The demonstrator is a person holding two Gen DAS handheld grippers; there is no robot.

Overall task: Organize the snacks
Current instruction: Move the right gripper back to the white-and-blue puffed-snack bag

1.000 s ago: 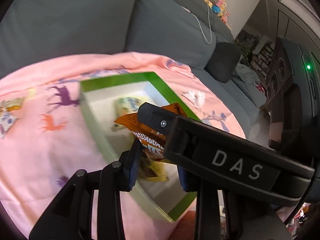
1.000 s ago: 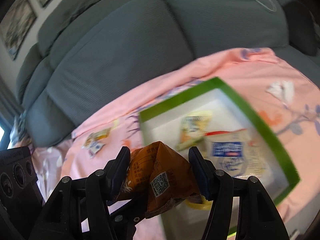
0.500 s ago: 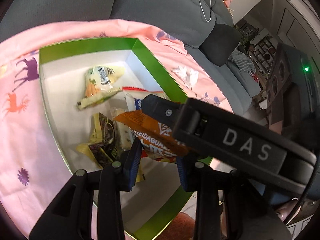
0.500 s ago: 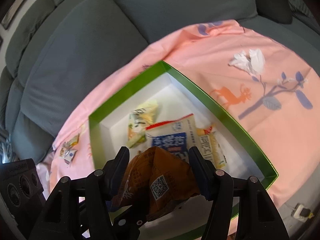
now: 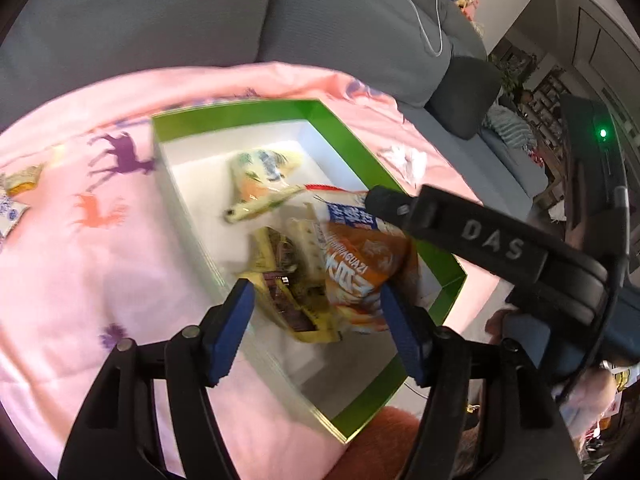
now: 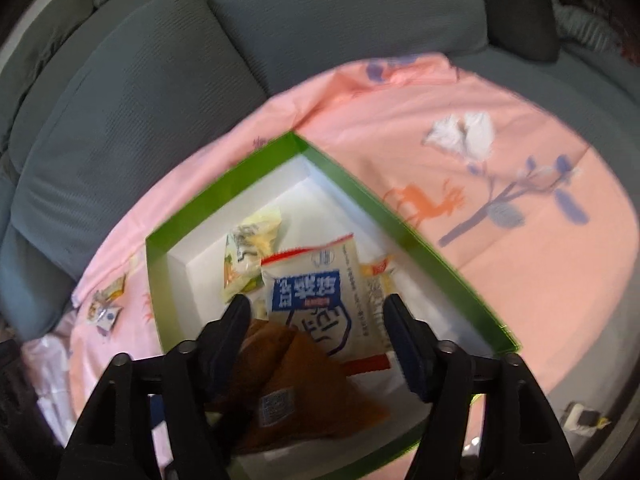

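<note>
Left wrist view: the left gripper (image 5: pixel 314 316) pointed down into the green-rimmed box (image 5: pixel 348 148), which sat on a pink printed cloth (image 5: pixel 80 280) spread over a grey sofa (image 5: pixel 160 12). Its jaws were opening and stood spread, with blue pads on the inner faces. The orange snack bag (image 5: pixel 360 264) lay between the fingers, toward the 3 o'clock pad; whether it touched that pad could not be told from the blurred frame. The 9 o'clock pad stood clear of it. A yellow-and-brown packet (image 5: pixel 288 292) lay just beside the orange bag at its 9 o'clock side, inside the box. A pale yellow-green packet (image 5: pixel 264 176) lay at 12 o'clock in the box, and a white-and-blue packet (image 5: pixel 348 212) showed partly under the other gripper's finger. Two small packets (image 5: pixel 16 192) lay on the cloth at 9 o'clock, outside the box.

Right wrist view: the right gripper (image 6: pixel 316 336) also hung over the box (image 6: pixel 400 232), its jaws opening and spread wide. A brown-orange bag (image 6: pixel 296 384) sat low between the fingers, near the 9 o'clock finger; contact could not be confirmed. The white-and-blue packet (image 6: pixel 320 296) lay flat on the box floor at 12 o'clock of the gripper, overlapping the pale yellow-green packet (image 6: pixel 248 252) at its 10 o'clock corner. Small packets (image 6: pixel 106 304) lay on the cloth (image 6: pixel 520 280) at 9 o'clock.
</note>
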